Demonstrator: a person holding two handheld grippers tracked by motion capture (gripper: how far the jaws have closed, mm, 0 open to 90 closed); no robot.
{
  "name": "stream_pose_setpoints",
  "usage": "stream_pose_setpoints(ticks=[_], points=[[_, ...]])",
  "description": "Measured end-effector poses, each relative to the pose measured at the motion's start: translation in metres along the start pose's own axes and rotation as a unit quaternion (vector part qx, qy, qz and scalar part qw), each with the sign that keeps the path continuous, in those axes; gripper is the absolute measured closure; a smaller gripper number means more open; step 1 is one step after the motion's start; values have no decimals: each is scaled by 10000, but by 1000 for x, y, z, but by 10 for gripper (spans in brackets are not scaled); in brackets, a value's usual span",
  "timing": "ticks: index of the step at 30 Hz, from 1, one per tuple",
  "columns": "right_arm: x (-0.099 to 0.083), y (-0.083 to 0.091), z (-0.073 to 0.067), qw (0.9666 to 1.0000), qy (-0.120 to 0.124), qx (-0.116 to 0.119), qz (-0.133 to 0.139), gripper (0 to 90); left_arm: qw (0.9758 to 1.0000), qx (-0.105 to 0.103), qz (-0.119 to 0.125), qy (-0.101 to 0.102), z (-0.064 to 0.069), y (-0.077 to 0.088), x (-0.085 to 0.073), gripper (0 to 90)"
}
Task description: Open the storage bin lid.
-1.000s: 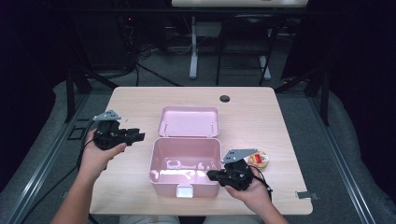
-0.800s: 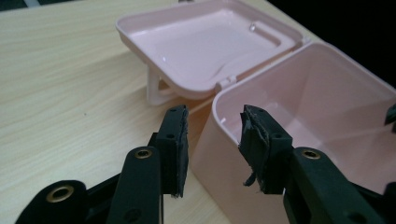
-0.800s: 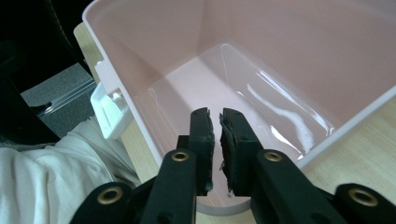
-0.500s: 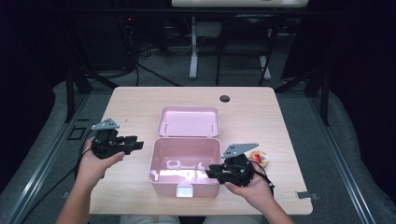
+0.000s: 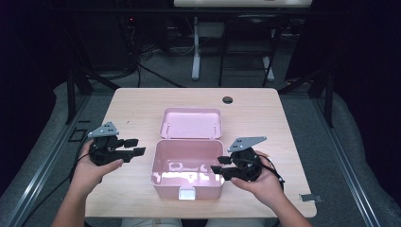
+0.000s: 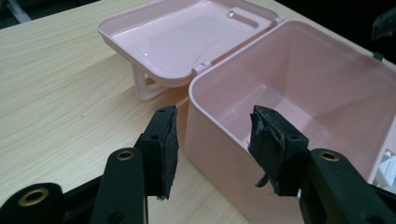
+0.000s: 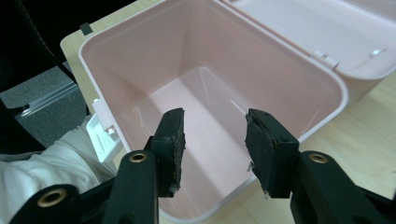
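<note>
Flanking pink box (image 5: 187,166), 2 opening grippers

Box (image 5: 187,169) mid-table (image 5: 265,109); lid (image 5: 191,123) open behind.

Glossy smooth pink plastic box (image 5: 187,176) on a matt pale wood-grain table (image 5: 265,113).

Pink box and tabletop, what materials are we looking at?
Pink box: looks like moulded plastic, glossy; soft highlights on the inner walls, rounded corners, thin one-piece rim, moulded hinge to its open lid. Table: pale wood-grain surface, matt; probably laminate over board rather than solid wood, though the look leaves that open.
</note>
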State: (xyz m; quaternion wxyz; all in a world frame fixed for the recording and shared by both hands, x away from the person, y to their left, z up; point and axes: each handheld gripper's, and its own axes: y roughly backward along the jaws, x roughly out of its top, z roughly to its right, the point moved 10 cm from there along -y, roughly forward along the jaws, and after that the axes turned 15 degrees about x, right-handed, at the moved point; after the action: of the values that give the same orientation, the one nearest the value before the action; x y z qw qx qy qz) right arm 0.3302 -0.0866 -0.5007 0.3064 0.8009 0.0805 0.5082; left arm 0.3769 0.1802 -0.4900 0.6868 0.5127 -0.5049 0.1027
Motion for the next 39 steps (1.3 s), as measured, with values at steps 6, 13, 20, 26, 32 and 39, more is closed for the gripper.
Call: stream_pose_setpoints(ticks=[6, 13, 20, 26, 32, 39], points=[[4, 13, 8, 9997, 193, -148, -7, 540, 9996, 63, -196, -176, 2, -2, -4, 500], [-1, 21, 22, 9995, 32, -308, -112, 510, 9990, 199, -311, -261, -1, -5, -8, 476], [-7, 26, 39, 9972, -120, -593, -449, 455, 9991, 205, -332, -177, -1, -2, -9, 469], [-13, 30, 58, 9936, -238, -833, -723, 403, 9984, 304, -424, -198, -3, -4, -11, 469], [-20, 33, 75, 9900, -409, -968, -937, 372, 9984, 296, -471, -113, -5, -4, -12, 457], [-28, 32, 89, 9852, -558, -1054, -1228, 308, 9982, 351, -477, -88, -7, -3, -14, 457]])
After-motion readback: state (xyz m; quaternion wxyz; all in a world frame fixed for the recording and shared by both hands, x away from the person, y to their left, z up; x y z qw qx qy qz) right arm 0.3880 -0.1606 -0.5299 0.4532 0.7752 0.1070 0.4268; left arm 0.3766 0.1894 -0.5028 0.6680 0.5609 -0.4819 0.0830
